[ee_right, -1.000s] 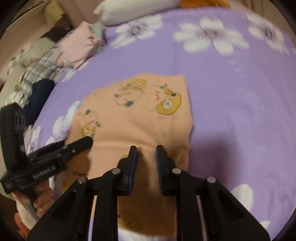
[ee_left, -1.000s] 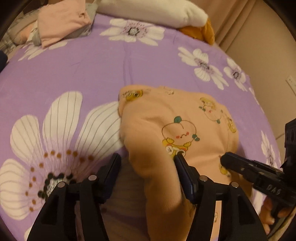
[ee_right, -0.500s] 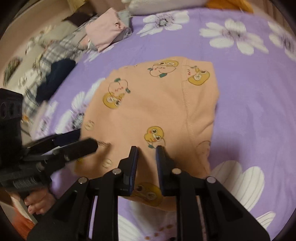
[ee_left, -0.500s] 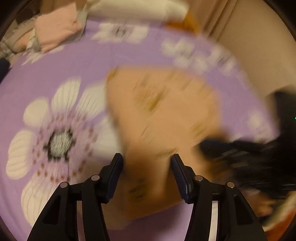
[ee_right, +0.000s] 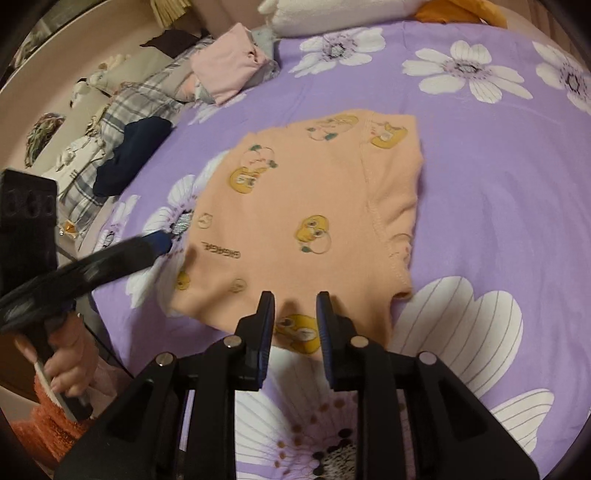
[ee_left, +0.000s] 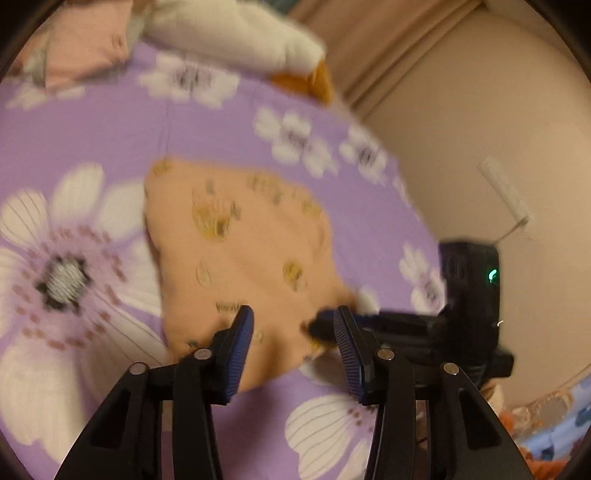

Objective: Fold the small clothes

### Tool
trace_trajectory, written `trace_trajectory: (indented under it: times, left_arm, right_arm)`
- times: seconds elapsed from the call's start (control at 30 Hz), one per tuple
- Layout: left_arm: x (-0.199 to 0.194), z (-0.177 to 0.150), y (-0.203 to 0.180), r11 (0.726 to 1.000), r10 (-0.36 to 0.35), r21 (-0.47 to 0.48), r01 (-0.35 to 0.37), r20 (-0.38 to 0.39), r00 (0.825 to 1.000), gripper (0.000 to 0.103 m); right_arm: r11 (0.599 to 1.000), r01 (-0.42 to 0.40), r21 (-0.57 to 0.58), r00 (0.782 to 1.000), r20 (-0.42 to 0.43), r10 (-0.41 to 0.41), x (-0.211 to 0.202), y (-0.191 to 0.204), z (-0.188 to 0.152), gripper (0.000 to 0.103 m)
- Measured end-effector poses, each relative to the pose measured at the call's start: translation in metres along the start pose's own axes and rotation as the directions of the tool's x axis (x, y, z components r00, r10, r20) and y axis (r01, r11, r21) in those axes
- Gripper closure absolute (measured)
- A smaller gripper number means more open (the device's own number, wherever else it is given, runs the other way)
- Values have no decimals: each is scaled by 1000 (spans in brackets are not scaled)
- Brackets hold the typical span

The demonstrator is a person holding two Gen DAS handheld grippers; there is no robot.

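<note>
1. Peach garment [ee_right: 314, 206] lies flat on the purple floral bedsheet [ee_right: 498, 177], part-folded by the look of it, near edge just ahead of both tools.
2. Right gripper [ee_right: 295, 306]: jaws slightly apart, holding nothing, above the hem.
3. Left gripper [ee_left: 293, 321]: jaws wide, empty, probably lining up the next fold.
4. Far: folded pink clothes [ee_right: 231, 68], likely the done pile; white pillow [ee_left: 229, 35].

One peach garment [ee_right: 310, 221], one folded pink garment [ee_right: 229, 68] and two tongs, left tongs [ee_left: 293, 325] and right tongs [ee_right: 295, 310], are counted.
</note>
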State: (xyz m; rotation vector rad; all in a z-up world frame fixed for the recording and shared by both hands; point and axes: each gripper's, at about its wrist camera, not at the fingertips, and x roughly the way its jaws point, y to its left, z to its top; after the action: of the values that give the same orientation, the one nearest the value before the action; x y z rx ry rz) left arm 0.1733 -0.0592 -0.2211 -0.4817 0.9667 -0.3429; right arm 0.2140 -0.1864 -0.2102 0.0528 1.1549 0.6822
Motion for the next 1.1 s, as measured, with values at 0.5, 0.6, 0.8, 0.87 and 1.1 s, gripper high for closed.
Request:
trace_trajectory:
  times: [0.5,0.6,0.8,0.87,1.1]
  left_arm:
    - [-42,20,21,997,12,-80,-3,113,993,97]
    - [4,29,38,972,216,-97,-213,19,976,98]
    - [18,26,85,929,0,-369,2,5,1000,98]
    - [13,27,88,923,-10,-386,6,-8,1000,98]
    - [-22,75,56,968,99,-241,-70,111,989,98]
  right_arm:
    - [998,-34,46,999,10,34,-1,-7,11,77]
    - [996,-20,87,998,67,14,-6,-11,22,76]
    - [992,52,116,996,66,-59,23,-32,27,82]
    - [987,47,151,997,51,-55,21,-34,31,81]
    - [992,-18,128,992,130,1,-6,-33,62,76]
